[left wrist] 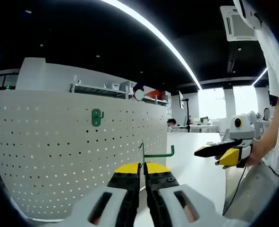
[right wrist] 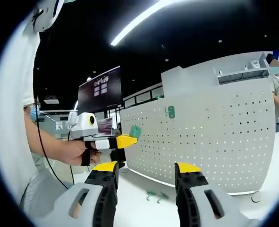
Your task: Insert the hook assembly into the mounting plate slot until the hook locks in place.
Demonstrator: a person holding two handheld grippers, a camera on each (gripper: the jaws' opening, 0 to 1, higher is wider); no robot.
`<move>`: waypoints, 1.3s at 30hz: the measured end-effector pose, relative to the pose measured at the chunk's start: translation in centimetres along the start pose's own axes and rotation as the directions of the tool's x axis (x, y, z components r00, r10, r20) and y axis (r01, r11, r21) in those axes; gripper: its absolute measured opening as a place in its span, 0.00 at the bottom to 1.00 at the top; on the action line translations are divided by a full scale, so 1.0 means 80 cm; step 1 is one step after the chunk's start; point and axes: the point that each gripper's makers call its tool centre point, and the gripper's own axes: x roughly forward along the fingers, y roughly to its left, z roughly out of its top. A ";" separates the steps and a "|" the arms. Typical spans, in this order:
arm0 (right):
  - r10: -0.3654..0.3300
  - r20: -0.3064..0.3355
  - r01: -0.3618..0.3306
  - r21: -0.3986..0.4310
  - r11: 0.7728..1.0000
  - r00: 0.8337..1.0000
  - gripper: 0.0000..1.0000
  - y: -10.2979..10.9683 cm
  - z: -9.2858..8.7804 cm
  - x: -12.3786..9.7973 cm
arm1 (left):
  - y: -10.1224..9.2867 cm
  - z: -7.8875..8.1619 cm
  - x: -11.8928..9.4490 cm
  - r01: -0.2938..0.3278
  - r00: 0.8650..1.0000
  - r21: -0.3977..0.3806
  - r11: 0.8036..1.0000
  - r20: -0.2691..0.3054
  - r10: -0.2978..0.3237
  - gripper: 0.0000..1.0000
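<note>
Green metal hook assembly [left wrist: 156, 152], a thin wire rod with an upturned tip on a flat back piece, is clamped between the yellow-tipped jaws of the left gripper [left wrist: 142, 168], which are pressed together on its lower edge; it is held up in front of the white perforated mounting plate [left wrist: 59, 151], near the plate's right end and not yet seated in a hole. In the right gripper view the same hook [right wrist: 135, 131] shows as a small green piece at the tip of the left gripper [right wrist: 125, 141], beside the left edge of the white plate [right wrist: 215, 137]. A second green hook [left wrist: 97, 117] already hangs high on the plate's face, also seen in the right gripper view [right wrist: 170, 112]. Two more green hooks [right wrist: 156, 195] lie on the white table [right wrist: 139, 203] just in front of the plate's base. A grey rack [left wrist: 99, 88] rises behind the plate, and a dark monitor [right wrist: 100, 96] stands beyond the left gripper. The right gripper [right wrist: 146, 166] hovers above the table with its jaws spread wide apart and nothing between them; in the left gripper view it [left wrist: 219, 153] appears to the right, held level in a person's hand [left wrist: 252, 158], well apart from the plate.
</note>
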 end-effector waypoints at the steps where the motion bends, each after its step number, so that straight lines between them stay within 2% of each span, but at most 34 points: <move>1: 0.005 -0.001 -0.005 0.001 1.000 1.000 0.45 0.002 0.000 0.001 | -0.001 0.000 0.000 0.000 1.000 0.001 1.000 0.000 0.000 0.03; 10: 0.042 0.011 -0.042 -0.012 0.999 0.999 0.43 0.015 0.008 0.018 | -0.013 -0.001 0.006 0.004 1.000 -0.009 1.000 0.004 -0.004 0.03; 21: 0.051 0.040 -0.051 -0.004 0.999 0.998 0.38 0.017 0.019 0.035 | -0.021 0.001 0.011 0.010 1.000 -0.020 1.000 0.016 -0.010 0.03; 26: 0.050 0.034 -0.050 0.002 0.999 0.998 0.32 0.017 0.020 0.040 | -0.027 0.002 0.016 0.018 1.000 -0.025 1.000 0.022 -0.017 0.03; 39: 0.041 0.066 -0.043 0.025 0.999 0.997 0.30 0.013 0.033 0.053 | -0.045 0.003 0.021 0.033 0.999 -0.037 0.999 0.030 -0.032 0.03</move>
